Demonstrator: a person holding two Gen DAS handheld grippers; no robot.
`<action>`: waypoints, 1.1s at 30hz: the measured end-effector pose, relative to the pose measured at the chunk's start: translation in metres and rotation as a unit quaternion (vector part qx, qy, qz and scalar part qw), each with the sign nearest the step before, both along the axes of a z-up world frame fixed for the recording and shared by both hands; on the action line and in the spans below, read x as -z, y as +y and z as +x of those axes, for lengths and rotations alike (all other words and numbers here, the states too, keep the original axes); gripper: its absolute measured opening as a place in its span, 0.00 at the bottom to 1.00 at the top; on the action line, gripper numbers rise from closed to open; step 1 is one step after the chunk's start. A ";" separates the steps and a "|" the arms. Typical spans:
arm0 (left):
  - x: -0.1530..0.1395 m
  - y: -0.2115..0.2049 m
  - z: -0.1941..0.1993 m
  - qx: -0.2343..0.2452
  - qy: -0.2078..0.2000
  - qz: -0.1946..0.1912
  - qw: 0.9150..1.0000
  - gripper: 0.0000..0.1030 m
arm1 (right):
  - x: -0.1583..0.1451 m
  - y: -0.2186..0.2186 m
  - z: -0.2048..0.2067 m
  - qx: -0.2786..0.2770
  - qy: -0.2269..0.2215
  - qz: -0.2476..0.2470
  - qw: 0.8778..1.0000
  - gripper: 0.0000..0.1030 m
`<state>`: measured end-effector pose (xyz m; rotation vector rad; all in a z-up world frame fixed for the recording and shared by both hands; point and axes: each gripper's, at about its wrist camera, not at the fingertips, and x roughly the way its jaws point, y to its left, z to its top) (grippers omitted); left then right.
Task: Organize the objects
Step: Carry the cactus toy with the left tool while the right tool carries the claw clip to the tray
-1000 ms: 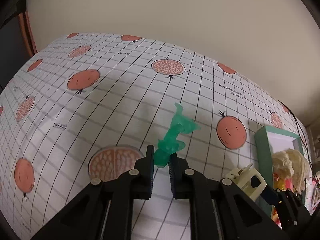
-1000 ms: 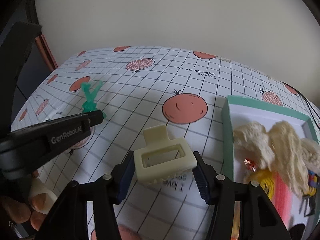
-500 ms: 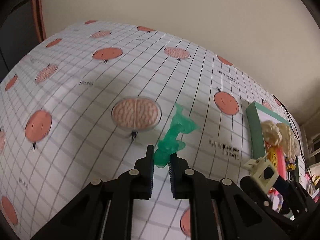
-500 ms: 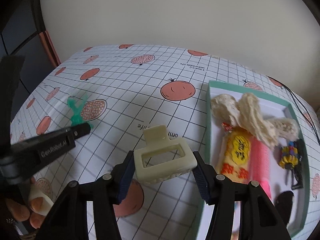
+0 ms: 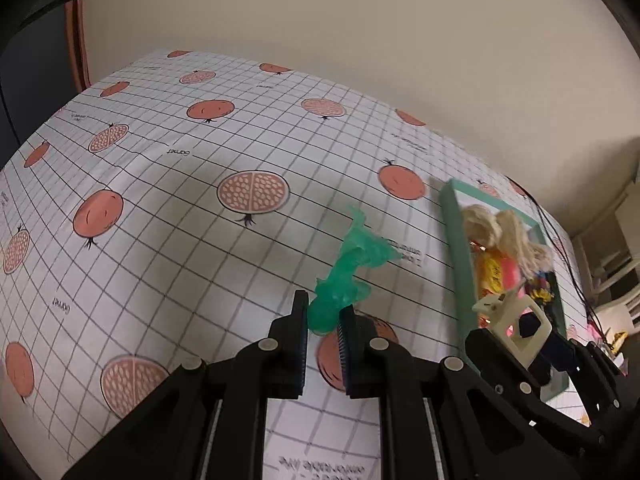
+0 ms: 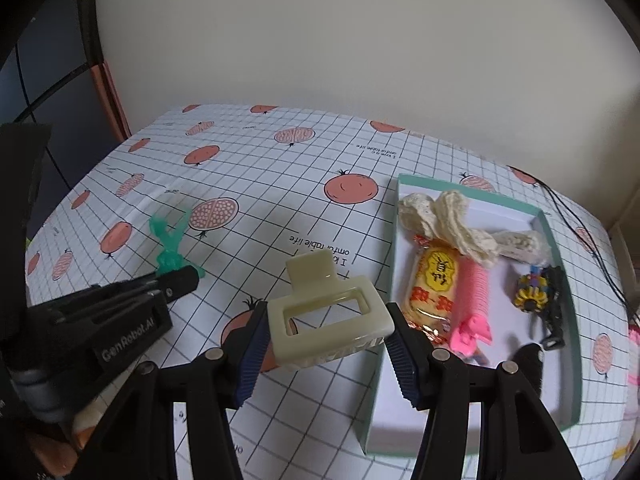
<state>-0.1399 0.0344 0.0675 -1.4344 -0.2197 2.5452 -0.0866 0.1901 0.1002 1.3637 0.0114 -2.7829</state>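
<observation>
My right tool [image 6: 326,340] pinches a cream hair claw clip [image 6: 328,320] between its blue pads, held above the desk [image 6: 280,168] just left of the near-left wall of the teal tray [image 6: 386,320]. My left tool [image 5: 323,332] is pressed onto the base of a translucent green clip [image 5: 348,268], which juts up and away from the fingertips, clear of the desk surface. From the left wrist view the right tool [image 5: 516,332] sits to the right, near the tray [image 5: 452,240]. The desk, covered in a grid cloth printed with pomegranates, lies bare across its whole left and far portion, up to the beige wall [image 6: 320,40]; its left edge meets a dark panel [image 6: 48,60]. Inside the tray I note a cream crocheted piece [image 6: 448,220] at the far end, overlapping a yellow snack packet [image 6: 434,284] and a pink comb-like item [image 6: 474,300]; a yellow-and-black trinket [image 6: 532,294] lies toward the right wall. The tray's near end shows bare white floor.
</observation>
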 end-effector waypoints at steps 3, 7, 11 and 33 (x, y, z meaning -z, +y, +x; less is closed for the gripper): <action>-0.003 0.003 0.011 0.001 -0.003 0.013 1.000 0.13 | -0.007 0.004 0.011 0.006 0.004 -0.007 1.000 0.57; -0.008 0.009 0.023 0.005 0.000 0.016 1.000 0.13 | -0.014 0.008 0.021 0.008 0.009 -0.005 1.000 0.57; -0.013 0.013 0.033 0.007 0.002 0.024 1.000 0.13 | -0.020 0.014 0.030 0.013 0.012 -0.009 1.000 0.57; -0.010 0.082 0.061 0.076 -0.001 0.028 0.997 0.13 | -0.008 0.105 0.049 0.094 -0.017 -0.002 0.995 0.57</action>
